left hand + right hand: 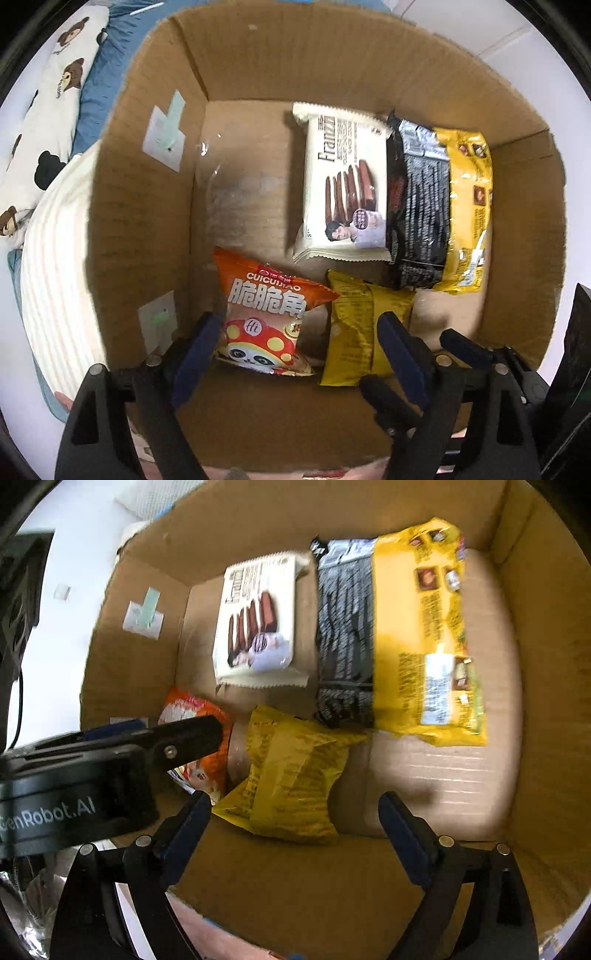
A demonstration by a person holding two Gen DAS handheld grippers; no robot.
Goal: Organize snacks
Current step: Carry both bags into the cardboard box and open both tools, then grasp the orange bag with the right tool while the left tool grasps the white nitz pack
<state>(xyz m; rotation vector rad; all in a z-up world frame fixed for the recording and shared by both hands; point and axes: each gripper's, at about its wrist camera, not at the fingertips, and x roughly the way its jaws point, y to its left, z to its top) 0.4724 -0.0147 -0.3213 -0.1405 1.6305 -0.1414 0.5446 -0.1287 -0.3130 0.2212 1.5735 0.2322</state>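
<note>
An open cardboard box (147, 206) (546, 664) holds several snack packs. A white wafer pack (343, 184) (258, 624), a black pack (417, 206) (343, 635) and a long yellow pack (469, 206) (424, 627) lie side by side at the far end. An orange panda bag (266, 317) (195, 709) and a small yellow bag (362, 325) (291, 771) stand at the near end. My left gripper (299, 347) is open above these two bags, holding nothing. My right gripper (295, 830) is open over the small yellow bag, empty. The left gripper's body (92, 775) shows in the right wrist view.
A bear-print pillow (48, 110) and a cream striped cushion (55, 266) lie on blue bedding left of the box. The box's near wall (277, 424) is just under both grippers. A dark object (18, 590) stands on the white surface at the left.
</note>
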